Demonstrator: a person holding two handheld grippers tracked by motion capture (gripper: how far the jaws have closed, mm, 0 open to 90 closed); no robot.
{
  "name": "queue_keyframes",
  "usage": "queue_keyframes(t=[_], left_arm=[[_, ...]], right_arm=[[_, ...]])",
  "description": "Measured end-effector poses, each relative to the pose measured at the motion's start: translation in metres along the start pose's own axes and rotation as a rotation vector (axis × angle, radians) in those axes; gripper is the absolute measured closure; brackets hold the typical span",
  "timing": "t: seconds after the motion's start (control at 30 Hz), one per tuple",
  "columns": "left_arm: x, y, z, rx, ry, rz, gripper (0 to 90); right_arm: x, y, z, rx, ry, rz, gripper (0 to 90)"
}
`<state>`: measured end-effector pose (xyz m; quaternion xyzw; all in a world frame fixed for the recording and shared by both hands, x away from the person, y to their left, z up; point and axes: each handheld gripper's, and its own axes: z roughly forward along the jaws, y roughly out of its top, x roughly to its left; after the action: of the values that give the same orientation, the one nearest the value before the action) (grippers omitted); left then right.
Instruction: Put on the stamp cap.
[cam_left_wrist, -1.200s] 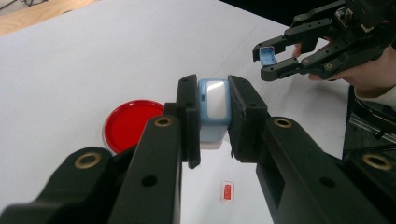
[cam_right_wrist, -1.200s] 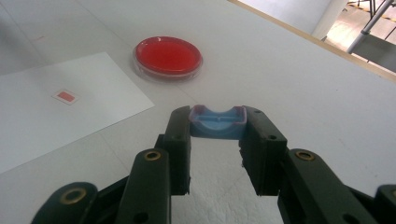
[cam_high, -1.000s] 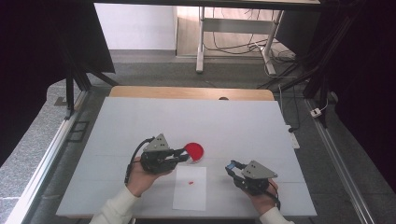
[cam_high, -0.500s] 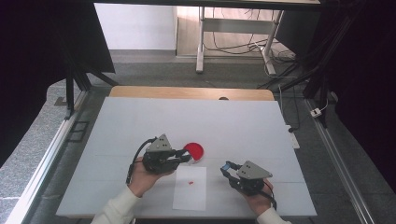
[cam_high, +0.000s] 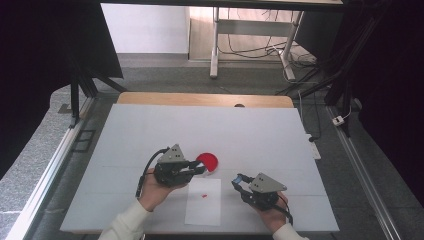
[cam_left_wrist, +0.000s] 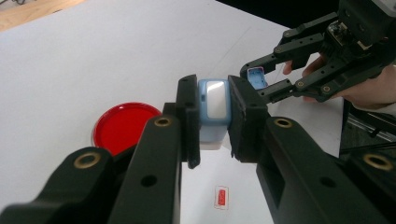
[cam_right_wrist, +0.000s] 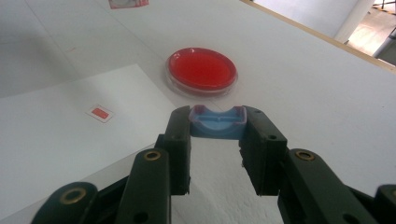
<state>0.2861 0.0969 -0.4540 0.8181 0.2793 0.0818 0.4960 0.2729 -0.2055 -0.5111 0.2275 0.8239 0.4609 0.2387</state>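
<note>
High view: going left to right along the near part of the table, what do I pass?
Left gripper holding a pale blue block → white paper sheet → right gripper holding a small blue cap.

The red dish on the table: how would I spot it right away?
Look at the white table, then the white sheet of paper near its front edge. Just behind that sheet lies the red dish, round, shallow and glossy, the only large red thing there.
</note>
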Motion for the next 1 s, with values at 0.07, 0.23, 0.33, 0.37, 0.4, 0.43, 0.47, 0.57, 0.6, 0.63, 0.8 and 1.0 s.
queue_keyframes(t=[0.07,0.23,0.33,0.37,0.4,0.43,0.47,0.57,0.6,0.63,0.8,1.0], left_arm=[[-0.001,0.000,0.000,-0.001,-0.001,0.000,75.3],[0.000,0.000,0.000,-0.004,0.001,0.000,75.4],[0.000,0.001,0.000,-0.004,0.001,-0.001,75.3],[0.000,0.001,0.000,-0.004,0.001,0.000,75.3],[0.000,0.001,0.000,-0.004,0.001,0.000,75.3],[-0.001,0.001,0.000,-0.004,0.001,0.001,75.3],[-0.001,0.001,0.000,-0.001,0.000,0.004,75.3],[-0.002,0.001,0.000,-0.002,-0.003,0.005,75.3],[-0.002,0.001,0.001,-0.002,-0.003,0.005,75.2],[-0.002,0.001,0.001,-0.002,-0.003,0.005,75.2],[-0.002,0.001,0.001,-0.004,-0.002,0.003,75.2],[-0.003,0.001,0.002,-0.003,-0.004,0.006,75.2]], right_arm=[[0.001,0.001,0.001,0.000,0.002,-0.002,64.4],[0.007,0.003,0.005,0.003,0.002,-0.009,64.4],[0.009,0.004,0.008,-0.006,0.013,-0.007,64.4],[0.010,0.004,0.009,-0.005,0.018,-0.009,64.4],[0.011,0.004,0.010,-0.003,0.020,-0.011,64.4],[0.012,0.004,0.011,-0.006,0.017,-0.013,64.4],[0.013,0.005,0.012,-0.006,0.020,-0.018,64.4],[0.015,0.005,0.014,-0.004,0.023,-0.021,64.4],[0.016,0.005,0.014,-0.005,0.025,-0.021,64.3],[0.016,0.005,0.015,-0.004,0.023,-0.022,64.4],[0.018,0.006,0.017,-0.009,0.026,-0.023,64.4],[0.021,0.008,0.020,-0.013,0.025,-0.023,64.3]])
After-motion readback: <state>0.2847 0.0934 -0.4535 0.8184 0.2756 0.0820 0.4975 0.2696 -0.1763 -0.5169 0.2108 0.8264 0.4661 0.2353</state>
